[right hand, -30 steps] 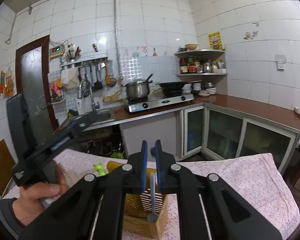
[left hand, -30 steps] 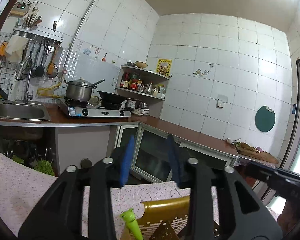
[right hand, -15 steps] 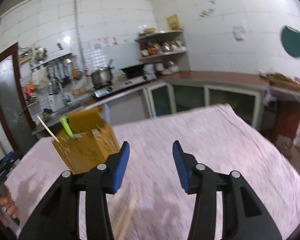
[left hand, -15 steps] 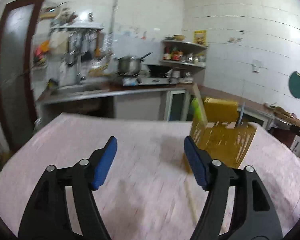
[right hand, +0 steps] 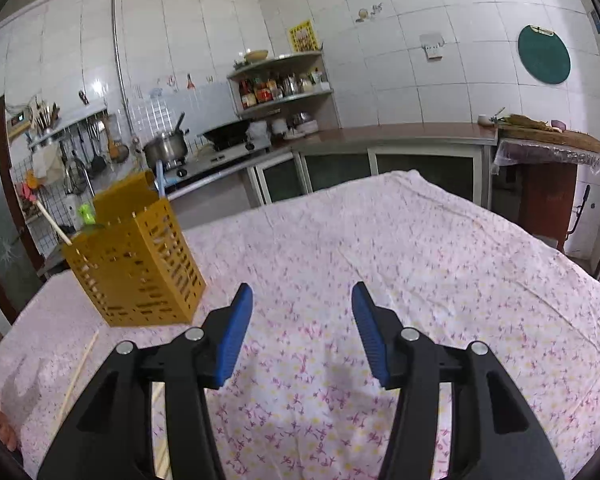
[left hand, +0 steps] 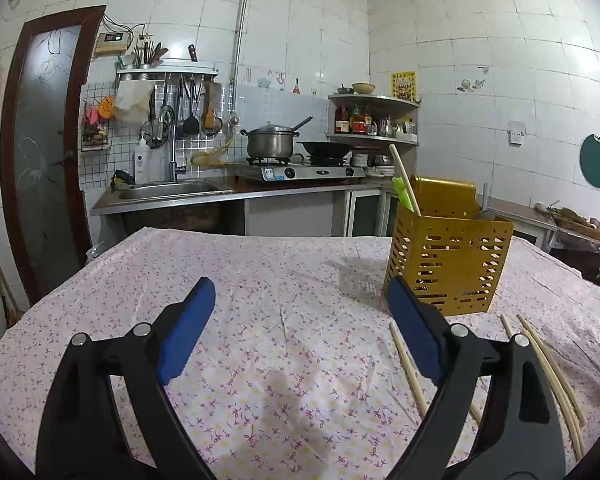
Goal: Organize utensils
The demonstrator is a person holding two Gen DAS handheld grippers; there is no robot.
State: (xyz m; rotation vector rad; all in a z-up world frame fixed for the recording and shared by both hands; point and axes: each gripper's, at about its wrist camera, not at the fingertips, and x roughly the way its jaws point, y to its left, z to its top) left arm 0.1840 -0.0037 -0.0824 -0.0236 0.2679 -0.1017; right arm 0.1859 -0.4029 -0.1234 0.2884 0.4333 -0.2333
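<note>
Both my grippers, left (left hand: pixel 300 328) and right (right hand: pixel 302 330), are wide open and empty, and the chopsticks (left hand: pixel 408 368) lie lengthwise right beside my left fingers (left hand: pixel 414 330), so that one's nearer.

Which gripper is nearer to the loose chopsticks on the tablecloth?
Left. The left gripper hangs open with the chopsticks right beside its right finger. The right gripper, also open, has them off to its left, further away.
</note>
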